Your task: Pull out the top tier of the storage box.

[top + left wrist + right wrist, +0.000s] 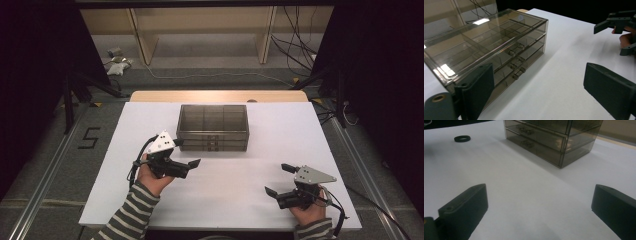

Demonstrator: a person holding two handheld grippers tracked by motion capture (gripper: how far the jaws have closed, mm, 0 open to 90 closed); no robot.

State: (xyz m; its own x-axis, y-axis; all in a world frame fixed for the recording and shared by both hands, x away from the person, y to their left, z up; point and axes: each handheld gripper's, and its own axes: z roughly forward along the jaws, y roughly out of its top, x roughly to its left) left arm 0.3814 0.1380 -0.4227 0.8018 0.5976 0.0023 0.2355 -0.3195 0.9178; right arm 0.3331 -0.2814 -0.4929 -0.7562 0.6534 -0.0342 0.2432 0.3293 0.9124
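High view: big white rectangular desk (220,195) carries everything. On it, near the far edge & roughly centred, sits a smoky transparent plastic three-drawer organiser box (213,127), divided top tray, small round knobs on the drawer fronts facing the near edge; all drawers look pushed in.

Left hand-held gripper (186,152), black w/ grey three-cornered plate, is just beside the box's front-left corner, not touching it. Left gripper view: jaws stand wide apart, nothing between them, drawer fronts close behind one jaw.

Right hand-held gripper (280,179) is near the desk's near-right corner, well apart from the box; jaws spread wide, nothing between, bare desk under them in right gripper view.

Small black ring (462,138) lies flat on the desk, seen in right gripper view apart from the box front.
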